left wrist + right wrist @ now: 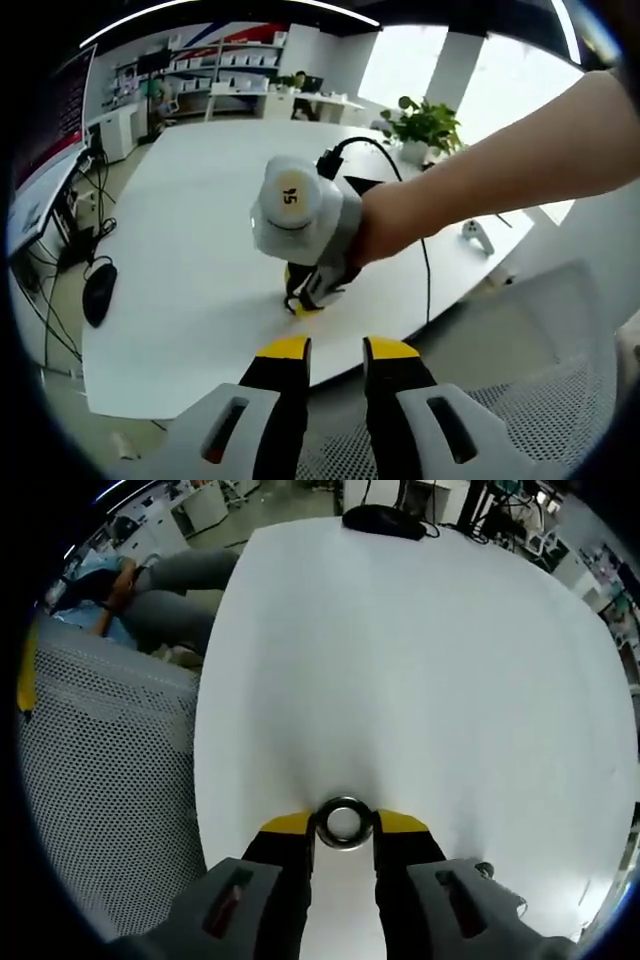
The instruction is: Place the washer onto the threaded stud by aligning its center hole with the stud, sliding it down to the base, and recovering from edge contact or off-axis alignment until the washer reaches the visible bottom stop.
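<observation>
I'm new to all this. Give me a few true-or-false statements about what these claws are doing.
1. The right claw has a metal washer between its yellow tips. True.
2. The washer already sits on a threaded stud. False: no stud is visible; it is at the white table, between the tips.
3. The left claw grips a washer too. False: nothing is between its tips.
4. A potted plant stands at the table's far side. True.
5. A computer mouse lies on the table. True.

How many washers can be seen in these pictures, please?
1. The washer lies flat on the white table, between the yellow tips of the right gripper. Others may be hidden.
</observation>
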The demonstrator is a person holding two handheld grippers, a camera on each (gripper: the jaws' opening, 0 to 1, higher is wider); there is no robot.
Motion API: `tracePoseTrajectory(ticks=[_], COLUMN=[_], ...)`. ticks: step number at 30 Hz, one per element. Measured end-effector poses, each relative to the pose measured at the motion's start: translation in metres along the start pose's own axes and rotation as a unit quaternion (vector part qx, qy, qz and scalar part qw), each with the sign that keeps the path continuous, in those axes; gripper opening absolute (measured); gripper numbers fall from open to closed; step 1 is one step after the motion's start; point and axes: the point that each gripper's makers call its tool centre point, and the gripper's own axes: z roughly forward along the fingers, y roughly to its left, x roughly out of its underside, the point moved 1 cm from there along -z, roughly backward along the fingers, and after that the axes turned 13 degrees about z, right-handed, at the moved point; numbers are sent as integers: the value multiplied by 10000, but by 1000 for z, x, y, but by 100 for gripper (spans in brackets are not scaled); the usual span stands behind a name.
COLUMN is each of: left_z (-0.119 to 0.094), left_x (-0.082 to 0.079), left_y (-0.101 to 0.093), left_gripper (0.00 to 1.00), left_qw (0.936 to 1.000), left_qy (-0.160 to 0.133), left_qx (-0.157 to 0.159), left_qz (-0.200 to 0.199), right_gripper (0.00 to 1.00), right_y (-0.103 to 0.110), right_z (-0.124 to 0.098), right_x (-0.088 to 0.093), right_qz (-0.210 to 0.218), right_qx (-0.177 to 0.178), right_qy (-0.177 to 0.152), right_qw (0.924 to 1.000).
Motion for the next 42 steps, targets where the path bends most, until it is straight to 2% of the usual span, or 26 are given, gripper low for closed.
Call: tracePoseTrajectory(ticks=[6,10,13,16,19,20,21,22,23,24,27,29,33,34,35,36,39,42], left_z=[0,0,0,1,1,1,1,1,1,1,1,1,1,1,1,1,0,0], left_x=[0,1,1,2,2,1,1,1,1,1,2,2,1,1,1,1,1,1], left_y=[0,0,1,0,0,0,0,0,0,0,0,0,0,0,-1,-1,-1,-1], left_gripper=[18,18,18,18,18,18,18,18,18,18,18,18,18,18,18,18,18,18], left_qw=[10000,10000,10000,10000,10000,10000,10000,10000,10000,10000,10000,10000,10000,10000,10000,10000,10000,10000], left_qy=[24,48,55,74,80,69,59,52,51,57,69,62,51,51,51,43,36,36], left_qx=[0,-15,-14,7,24,25,21,18,16,12,13,13,20,29,33,35,43,43], left_qz=[12,5,7,30,42,42,36,32,29,25,21,22,31,36,38,40,41,36], right_gripper=[25,29,30,29,21,7,3,3,3,3,4,4,12,16,25,30,29,31], right_y=[3,5,3,3,2,1,-11,-3,-2,-2,-1,-2,5,3,-3,-8,1,3], right_z=[-3,-5,-6,-7,-7,-6,-8,-3,-2,-4,-5,-5,-6,-7,-7,-8,-6,-4], right_x=[5,10,15,17,17,17,22,17,17,18,19,19,21,20,17,14,14,3], right_qz=[-205,-595,-711,-652,-567,-563,-668,-738,-552,-552,-784,-759,-121,53,-98,-271,-86,-50], right_qx=[-27,-103,-105,-93,-56,-6,394,130,178,152,157,148,-162,-106,70,268,-33,-39], right_qy=[10,122,193,169,177,196,424,256,322,330,322,300,352,341,261,165,171,59], right_qw=[9998,9981,9972,9977,9982,9982,9961,9969,9978,9978,9963,9966,9992,9993,9996,9991,9998,10000])
